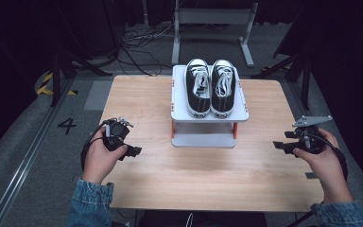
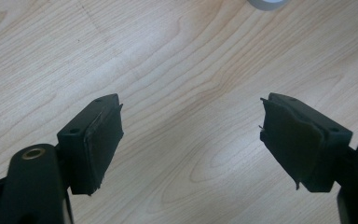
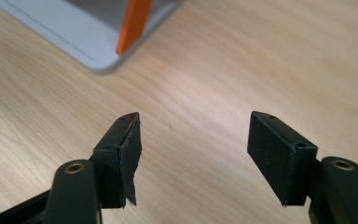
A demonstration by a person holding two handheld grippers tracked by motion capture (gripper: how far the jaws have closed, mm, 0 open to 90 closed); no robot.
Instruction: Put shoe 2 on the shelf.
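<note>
Resting gaping, left gripper (image 1: pixel 133 151); right gripper (image 1: pixel 280 145) likewise.

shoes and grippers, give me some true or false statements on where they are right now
1. Both shoes stand on the rack's top shelf. True.
2. The left gripper is clamped on a shoe. False: its jaws are open over bare table.
3. The right gripper holds nothing. True.
4. The shoes are red. False: black with white toe caps and laces.
5. The rack's posts are orange. True.
</note>
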